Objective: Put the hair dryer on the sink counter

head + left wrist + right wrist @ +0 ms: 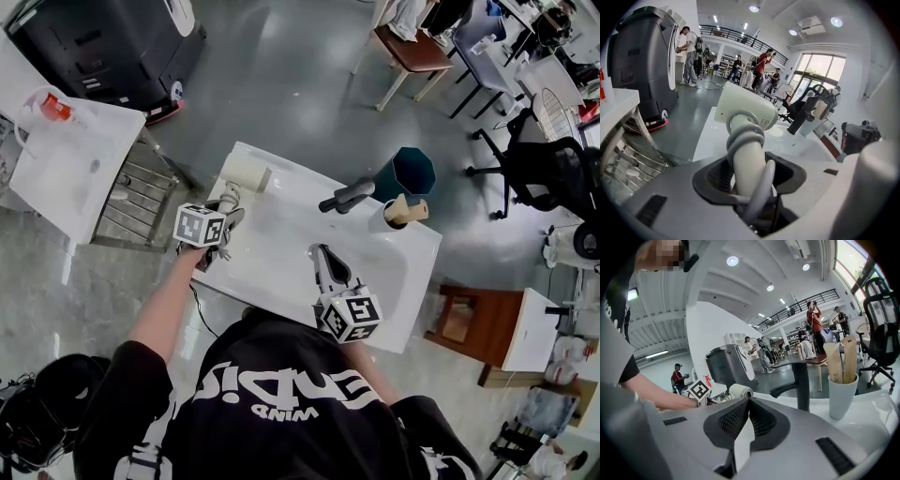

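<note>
A cream hair dryer (246, 173) with a grey cord wound round its handle is at the far left corner of the white sink counter (281, 253). Whether it rests on the counter or hangs just above it I cannot tell. My left gripper (225, 217) is shut on the handle, which fills the space between its jaws in the left gripper view, where the hair dryer (745, 110) points away from my left gripper (750, 174). My right gripper (328, 267) hovers over the counter near its front edge, shut and holding nothing. In the right gripper view, the right gripper (747, 404) faces the hair dryer (740, 391).
A black faucet (347, 195) stands at the back of the counter, and beside it a cup (405, 212) holds wooden sticks. A teal bin (413, 172) is behind the counter. A metal rack (136, 197) and a white table (70, 159) stand to the left.
</note>
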`<state>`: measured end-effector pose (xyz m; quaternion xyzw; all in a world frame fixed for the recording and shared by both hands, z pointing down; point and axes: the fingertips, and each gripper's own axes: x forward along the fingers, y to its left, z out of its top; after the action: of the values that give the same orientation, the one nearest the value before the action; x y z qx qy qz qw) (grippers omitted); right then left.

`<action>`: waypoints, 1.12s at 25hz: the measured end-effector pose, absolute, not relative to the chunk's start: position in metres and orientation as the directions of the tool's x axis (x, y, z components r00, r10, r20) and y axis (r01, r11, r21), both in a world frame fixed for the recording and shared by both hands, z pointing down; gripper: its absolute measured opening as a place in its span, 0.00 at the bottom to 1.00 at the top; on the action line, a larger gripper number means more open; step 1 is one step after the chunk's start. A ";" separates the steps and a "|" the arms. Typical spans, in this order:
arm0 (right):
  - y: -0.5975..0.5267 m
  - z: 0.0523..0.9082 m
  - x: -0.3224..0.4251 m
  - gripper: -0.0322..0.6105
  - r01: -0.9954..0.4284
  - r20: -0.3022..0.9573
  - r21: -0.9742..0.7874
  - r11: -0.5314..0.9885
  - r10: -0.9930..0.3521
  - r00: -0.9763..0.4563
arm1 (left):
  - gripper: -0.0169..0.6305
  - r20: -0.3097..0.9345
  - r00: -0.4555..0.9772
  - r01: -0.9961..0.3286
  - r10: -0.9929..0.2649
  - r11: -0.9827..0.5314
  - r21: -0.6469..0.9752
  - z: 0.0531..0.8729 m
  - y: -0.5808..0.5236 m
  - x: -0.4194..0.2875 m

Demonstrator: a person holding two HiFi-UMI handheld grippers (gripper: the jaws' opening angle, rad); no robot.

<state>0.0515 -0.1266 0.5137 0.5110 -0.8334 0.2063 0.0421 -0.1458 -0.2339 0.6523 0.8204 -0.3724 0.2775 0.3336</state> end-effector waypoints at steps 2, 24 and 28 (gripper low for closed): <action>-0.128 0.516 0.053 0.09 -0.870 0.285 -0.302 0.389 -0.834 -0.472 | 0.35 0.710 0.569 -0.796 -0.415 -0.496 0.347 0.657 -0.237 -0.145; -0.135 0.529 0.060 0.09 -0.877 0.318 -0.314 0.363 -0.831 -0.457 | 0.36 0.769 0.532 -0.794 -0.354 -0.526 0.306 0.680 -0.244 -0.148; -0.135 0.527 0.058 0.09 -0.876 0.316 -0.312 0.369 -0.829 -0.462 | 0.36 0.772 0.520 -0.805 -0.366 -0.511 0.300 0.680 -0.244 -0.150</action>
<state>0.0583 -0.1350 0.5271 0.5161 -0.8256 0.2218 0.0525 -0.1499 -0.2435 0.6800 0.8049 -0.3637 0.3284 0.3347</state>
